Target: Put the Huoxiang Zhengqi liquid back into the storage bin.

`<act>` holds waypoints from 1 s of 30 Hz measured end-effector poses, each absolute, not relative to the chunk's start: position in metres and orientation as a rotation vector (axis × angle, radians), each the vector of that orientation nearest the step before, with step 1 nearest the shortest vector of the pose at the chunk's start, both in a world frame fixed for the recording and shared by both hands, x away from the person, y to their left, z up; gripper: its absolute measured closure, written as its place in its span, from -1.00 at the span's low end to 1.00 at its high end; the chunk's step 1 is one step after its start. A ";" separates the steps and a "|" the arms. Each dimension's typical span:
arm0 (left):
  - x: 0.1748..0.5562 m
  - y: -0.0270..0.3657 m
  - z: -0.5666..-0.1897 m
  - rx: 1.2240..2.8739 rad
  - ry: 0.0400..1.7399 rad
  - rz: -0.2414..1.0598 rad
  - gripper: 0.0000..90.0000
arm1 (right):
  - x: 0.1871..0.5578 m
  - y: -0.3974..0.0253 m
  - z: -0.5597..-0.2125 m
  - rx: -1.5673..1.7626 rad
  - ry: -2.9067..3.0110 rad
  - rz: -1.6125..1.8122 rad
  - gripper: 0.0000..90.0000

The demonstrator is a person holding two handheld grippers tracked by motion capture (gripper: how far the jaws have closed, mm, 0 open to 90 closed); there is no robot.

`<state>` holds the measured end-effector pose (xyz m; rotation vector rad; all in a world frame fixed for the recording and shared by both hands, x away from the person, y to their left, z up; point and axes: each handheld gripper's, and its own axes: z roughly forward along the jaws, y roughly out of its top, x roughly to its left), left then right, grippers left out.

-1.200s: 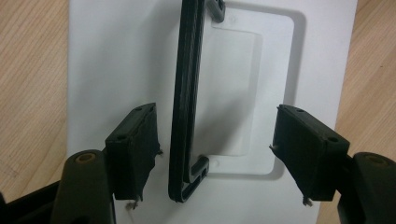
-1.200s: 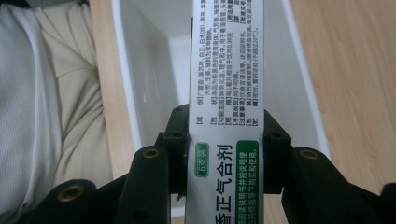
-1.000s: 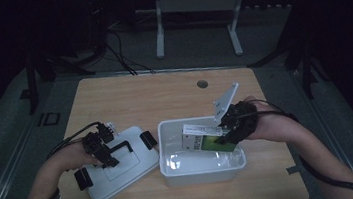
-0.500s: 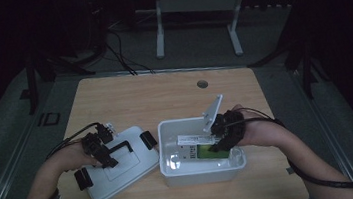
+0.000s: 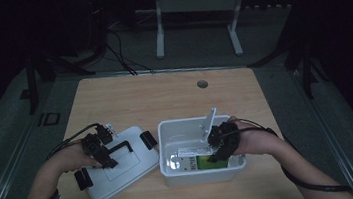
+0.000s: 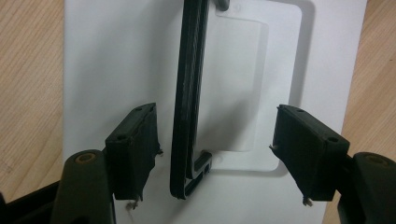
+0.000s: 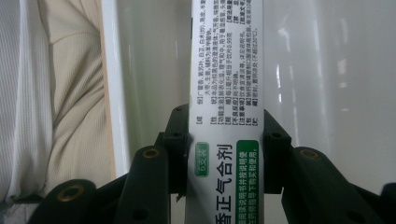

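A wooden worktop [image 5: 164, 96] fills the middle of the high view, with a person's two forearms entering from the bottom edge. At lower left of that view, the left claw [image 5: 101, 156] rests over a white plastic lid [image 5: 122, 173] lying flat on the worktop, beside its black carrying handle [image 5: 119, 147]. In the left gripper view the two black jaws stand wide apart on either side of the handle [image 6: 189, 93], which runs up the centre of the frame over the white lid [image 6: 107, 56]; neither jaw touches it. At lower centre-right of the high view sits an open white bin [image 5: 172, 170], just beside the lid. The right claw [image 5: 218, 147] is down inside the bin, closed tight on a small white carton [image 5: 208, 124] that sticks up at a tilt above the bin's rim. In the right gripper view the jaws pinch that carton [image 7: 226, 70] from both sides at the centre of the frame; it carries green labels and printed Chinese text, with the bin's white inner wall [image 7: 327, 93] behind it. A green and white box [image 5: 197, 161] lies flat on the bin's floor.
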<state>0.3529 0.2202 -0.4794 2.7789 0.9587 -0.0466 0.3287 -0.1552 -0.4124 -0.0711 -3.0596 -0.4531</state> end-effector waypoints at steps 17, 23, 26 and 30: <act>0.353 0.220 -0.482 2.796 0.958 -0.035 -0.30 | 0.336 -0.159 -0.440 -0.104 -3.046 -0.376 0.41; 0.353 0.220 -0.482 2.790 0.958 -0.033 -0.30 | 0.339 -0.161 -0.447 -0.098 -3.028 -0.365 0.41; 0.352 0.220 -0.483 2.797 0.957 -0.038 -0.30 | 0.340 -0.163 -0.448 -0.090 -3.019 -0.358 0.40; 0.352 0.220 -0.483 2.797 0.957 -0.039 -0.30 | 0.340 -0.164 -0.450 -0.087 -3.023 -0.349 0.40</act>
